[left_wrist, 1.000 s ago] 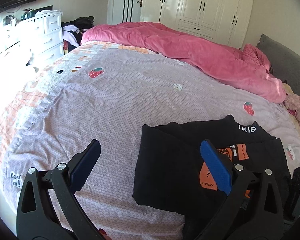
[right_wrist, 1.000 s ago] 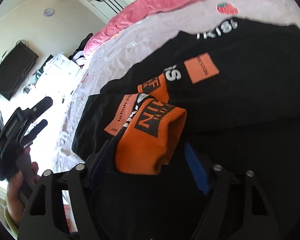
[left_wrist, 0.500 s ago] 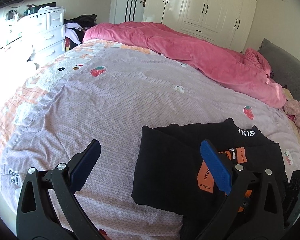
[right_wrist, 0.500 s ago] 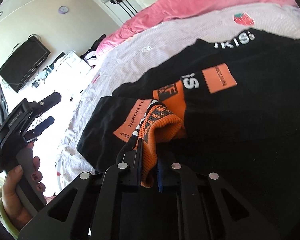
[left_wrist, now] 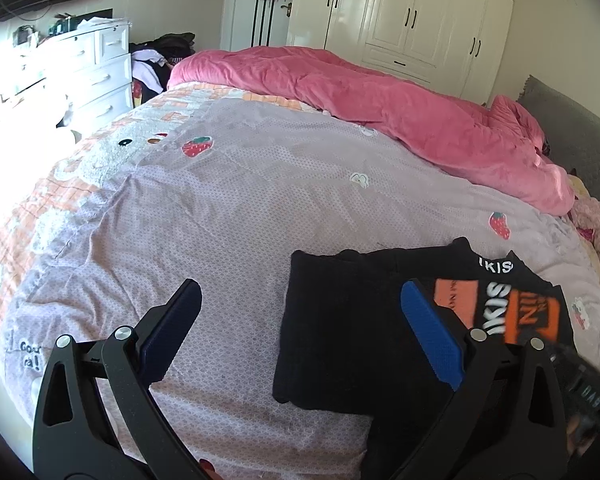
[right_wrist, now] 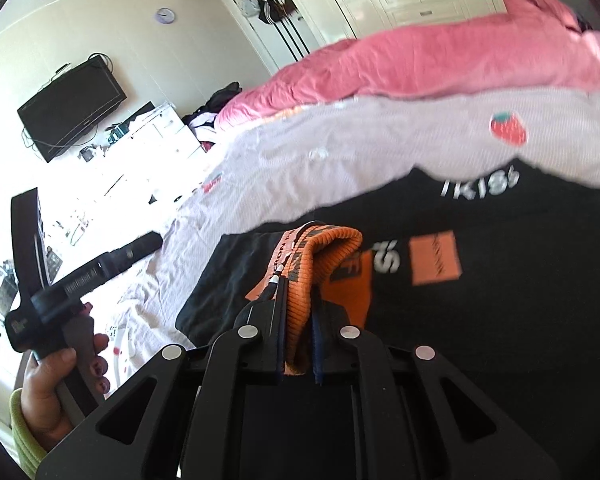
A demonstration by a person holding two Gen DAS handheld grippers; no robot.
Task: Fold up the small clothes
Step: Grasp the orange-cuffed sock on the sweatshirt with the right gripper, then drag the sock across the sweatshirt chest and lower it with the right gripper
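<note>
A black garment point(left_wrist: 340, 320) with orange patches and white lettering lies on the lilac bed cover point(left_wrist: 220, 200); in the right wrist view the same black garment point(right_wrist: 500, 280) fills the lower right. My right gripper point(right_wrist: 296, 312) is shut on the garment's orange ribbed cuff point(right_wrist: 328, 248), which is lifted off the cloth and folds over the jaws. My left gripper point(left_wrist: 300, 328) hangs open above the bed, its right blue pad over the garment's middle, its left one over bare cover. The left gripper point(right_wrist: 80, 276) also shows in the right wrist view, held by a hand point(right_wrist: 56, 376).
A pink duvet point(left_wrist: 380, 100) is heaped along the far side of the bed. White drawers point(left_wrist: 80, 72) stand to the left, white wardrobes point(left_wrist: 400, 20) behind. A TV point(right_wrist: 72, 104) hangs on the wall. Pink clothes point(left_wrist: 596, 232) lie at the bed's right edge.
My right gripper closed on the orange cuff, then rose and rolled, lifting the cuff off the garment. The left gripper stayed in place, still open.
</note>
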